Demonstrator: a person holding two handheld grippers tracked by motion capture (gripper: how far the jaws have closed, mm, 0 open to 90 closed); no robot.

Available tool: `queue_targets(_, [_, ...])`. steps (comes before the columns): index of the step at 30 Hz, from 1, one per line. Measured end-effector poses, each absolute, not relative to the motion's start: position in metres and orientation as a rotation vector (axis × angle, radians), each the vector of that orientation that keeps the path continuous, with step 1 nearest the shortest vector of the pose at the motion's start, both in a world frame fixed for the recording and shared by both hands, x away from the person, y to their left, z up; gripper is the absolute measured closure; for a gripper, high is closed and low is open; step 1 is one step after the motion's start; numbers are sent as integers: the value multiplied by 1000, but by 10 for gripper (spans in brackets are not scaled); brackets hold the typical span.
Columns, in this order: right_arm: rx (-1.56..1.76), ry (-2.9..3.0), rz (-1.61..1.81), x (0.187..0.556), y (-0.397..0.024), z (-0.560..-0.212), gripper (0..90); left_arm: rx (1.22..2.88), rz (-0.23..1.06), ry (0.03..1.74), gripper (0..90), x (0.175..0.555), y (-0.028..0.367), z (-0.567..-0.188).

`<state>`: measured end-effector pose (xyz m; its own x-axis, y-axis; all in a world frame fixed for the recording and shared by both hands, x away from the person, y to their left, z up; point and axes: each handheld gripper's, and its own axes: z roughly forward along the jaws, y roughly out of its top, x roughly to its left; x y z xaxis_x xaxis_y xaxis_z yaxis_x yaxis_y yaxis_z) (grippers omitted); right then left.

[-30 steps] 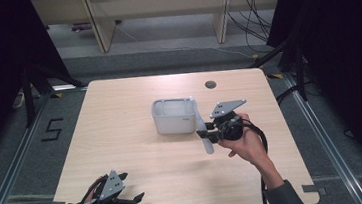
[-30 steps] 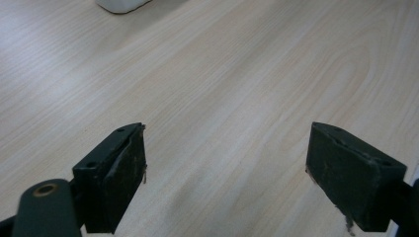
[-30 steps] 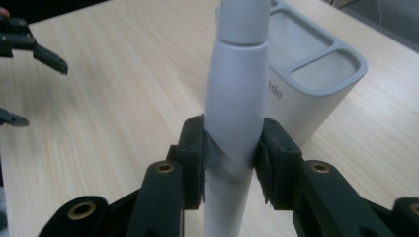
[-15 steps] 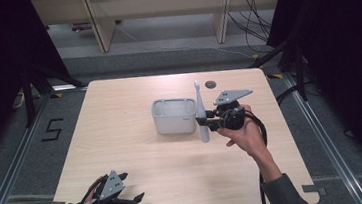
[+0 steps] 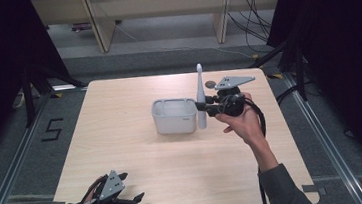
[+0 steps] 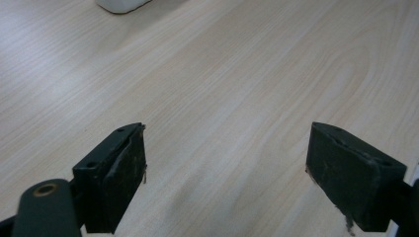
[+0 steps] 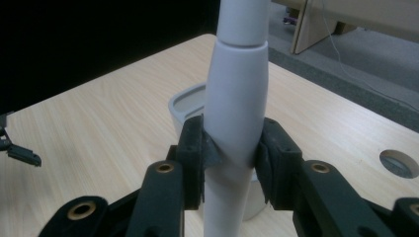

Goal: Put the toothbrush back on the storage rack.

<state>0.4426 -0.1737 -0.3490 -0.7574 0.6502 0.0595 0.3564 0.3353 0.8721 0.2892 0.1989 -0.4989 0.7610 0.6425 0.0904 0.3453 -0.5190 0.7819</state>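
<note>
The right gripper (image 5: 203, 106) pinches a white electric toothbrush (image 5: 201, 100) at the thick part of its handle; in the right gripper view the two black pads (image 7: 202, 148) press on either side of the handle (image 7: 236, 123). The toothbrush stands upright, raised above the worktop (image 5: 138, 151), its lower end level with the side of a white tub (image 5: 174, 116) just to the left of it. Its slim neck rises above the gripper, and the brush head is too small to make out in the high view; in the right gripper view the neck is cut off by the top edge. The tub sits near the middle of the worktop, towards the far edge. A round hole (image 5: 210, 84) shows near the far right corner, partly hidden behind the gripper's grey plate. The left gripper (image 5: 137, 198) rests at the near left corner, well apart from the toothbrush, its jaws spread wide with bare wood between the pads (image 6: 123, 173). On the floor left of the worktop a taped mark reads "5" (image 5: 53, 129). No brand or label can be read on the toothbrush or tub.
</note>
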Motion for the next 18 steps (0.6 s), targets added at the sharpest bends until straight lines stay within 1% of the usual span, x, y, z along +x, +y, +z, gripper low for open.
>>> queue_targets(8, [888,2279,1398,452,-171,-337,667,2158,478,733,151,289,199,-499])
queue_targets(18, [909,2259,1405,465,-161,-330,667,2157,477,737,151,289,199,-499])
